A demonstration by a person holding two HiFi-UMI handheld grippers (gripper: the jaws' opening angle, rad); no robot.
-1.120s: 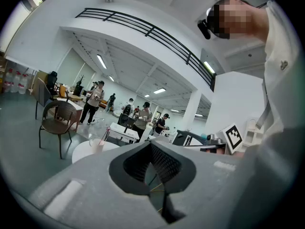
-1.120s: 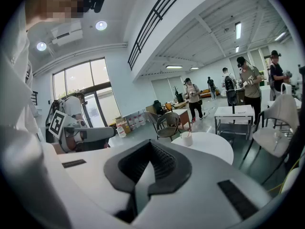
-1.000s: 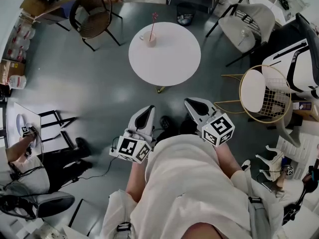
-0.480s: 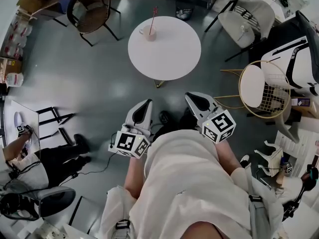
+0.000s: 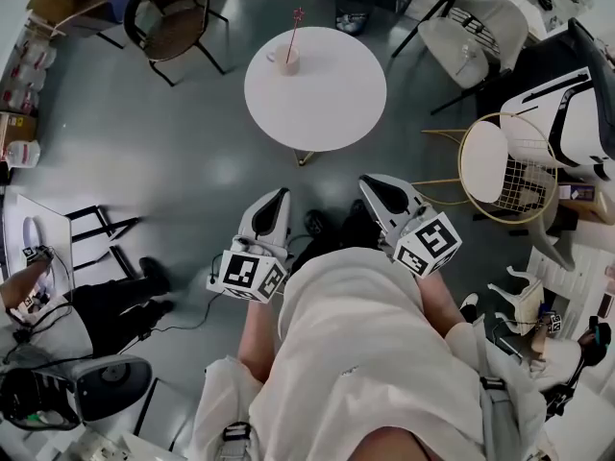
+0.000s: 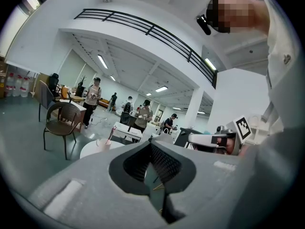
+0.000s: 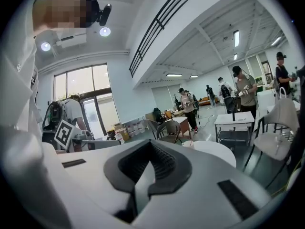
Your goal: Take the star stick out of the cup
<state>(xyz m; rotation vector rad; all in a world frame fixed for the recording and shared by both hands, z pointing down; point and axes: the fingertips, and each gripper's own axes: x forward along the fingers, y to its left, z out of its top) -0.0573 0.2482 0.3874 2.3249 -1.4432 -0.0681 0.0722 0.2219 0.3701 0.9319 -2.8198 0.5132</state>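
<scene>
We stand on the grey floor [image 5: 192, 161]. The round white tabletop [image 5: 327, 94] sits in the upper middle of the head view, well apart from us. The cup [image 5: 286, 60] stands near the tabletop's upper left edge. The star stick [image 5: 293, 35] is in the cup. It leans a little to the right, with its pink star at the top. Nothing touches the cup or the stick.

We hold the left claw [image 5: 280, 196] low, just left of the middle of the frame. The right claw [image 5: 369, 181] is just right of the middle. Both point up the frame toward the tabletop, but both are well apart from it. In the left gripper view the two jaws are pressed together at their tips, and nothing is between them. In the right gripper view the jaws are pressed together too, with nothing in them. In the left gripper view, up and to the left of the claw's tips, we see the cup and the stick, small and far off on the tabletop.

A brown woven chair [image 5: 173, 22] stands in the upper left of the head view. A white chair [image 5: 476, 36] stands in the upper right. A gold wire chair [image 5: 504, 176] stands at the right side.
</scene>
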